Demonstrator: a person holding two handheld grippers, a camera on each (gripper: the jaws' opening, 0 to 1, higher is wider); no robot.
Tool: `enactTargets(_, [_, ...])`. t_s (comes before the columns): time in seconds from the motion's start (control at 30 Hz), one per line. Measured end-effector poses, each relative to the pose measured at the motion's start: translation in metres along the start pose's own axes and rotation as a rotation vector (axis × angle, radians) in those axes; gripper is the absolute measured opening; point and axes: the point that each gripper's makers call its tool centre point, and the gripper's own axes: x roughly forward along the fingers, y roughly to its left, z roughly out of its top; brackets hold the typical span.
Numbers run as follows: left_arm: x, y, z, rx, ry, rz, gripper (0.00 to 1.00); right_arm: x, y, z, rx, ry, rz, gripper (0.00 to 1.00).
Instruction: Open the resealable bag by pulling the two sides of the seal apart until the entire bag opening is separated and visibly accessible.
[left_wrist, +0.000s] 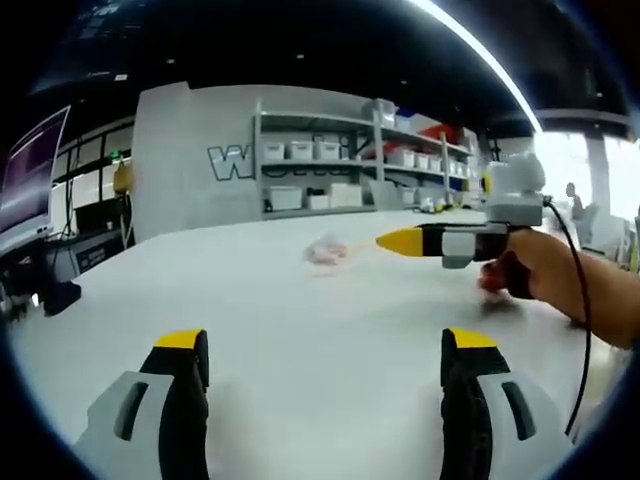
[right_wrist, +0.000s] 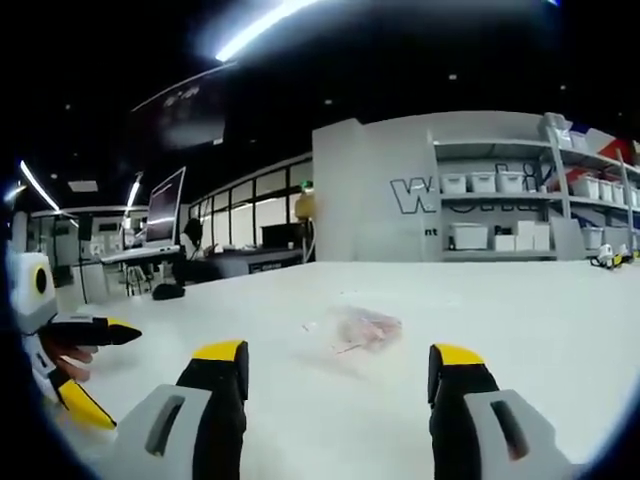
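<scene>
1. Left gripper (left_wrist: 325, 365): jaws standing wide apart at the bottom of the left gripper view, yellow tips up, nothing between them, hovering over bare white tabletop (left_wrist: 300, 310).
2. Same view, going left to right: monitor (left_wrist: 35, 165) sitting off the tabletop's left edge; resealable bag (left_wrist: 326, 250), small, clear w/ pinkish contents, lying flat near the far edge, well apart from the jaws; shelving (left_wrist: 350, 165) w/ white bins standing behind it, beyond the far edge.
3. Right gripper (left_wrist: 398, 240) coming in from the right of that view, held by a hand (left_wrist: 535, 265), yellow tip pointing toward the bag, near it but not touching. From this side can't tell how its jaws stand.
4. Right gripper view: left gripper (right_wrist: 95, 365) showing at the left edge, yellow tips spread apart.
5. Right gripper (right_wrist: 335, 375) here: jaws rising from the bottom, clearly apart, holding nothing.
6. Bag (right_wrist: 365, 328) lying flat on the tabletop (right_wrist: 520, 320) ahead of and between the two jaws, not touched; can't tell if seal is open or closed.
7. Far right: shelving (right_wrist: 500, 215) w/ bins beyond the far edge.
</scene>
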Motion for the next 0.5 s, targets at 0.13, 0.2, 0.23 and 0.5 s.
enactTargets(0.13, [0.0, 0.001, 0.0, -0.002, -0.002, 0.002, 0.96, -0.006, 0.002, -0.001, -0.006, 0.0, 0.0, 0.74])
enactTargets(0.2, [0.0, 0.0, 0.0, 0.0, 0.001, 0.003, 0.96, -0.009, 0.002, -0.001, -0.007, -0.002, -0.001, 0.74])
enactTargets(0.23, [0.0, 0.0, 0.0, 0.001, 0.0, 0.004, 0.96, -0.01, 0.002, -0.001, -0.008, -0.002, -0.001, 0.73])
enactTargets(0.5, [0.001, 0.001, -0.001, -0.005, 0.004, 0.007, 0.95, -0.018, 0.005, -0.002, -0.011, -0.008, -0.005, 0.73])
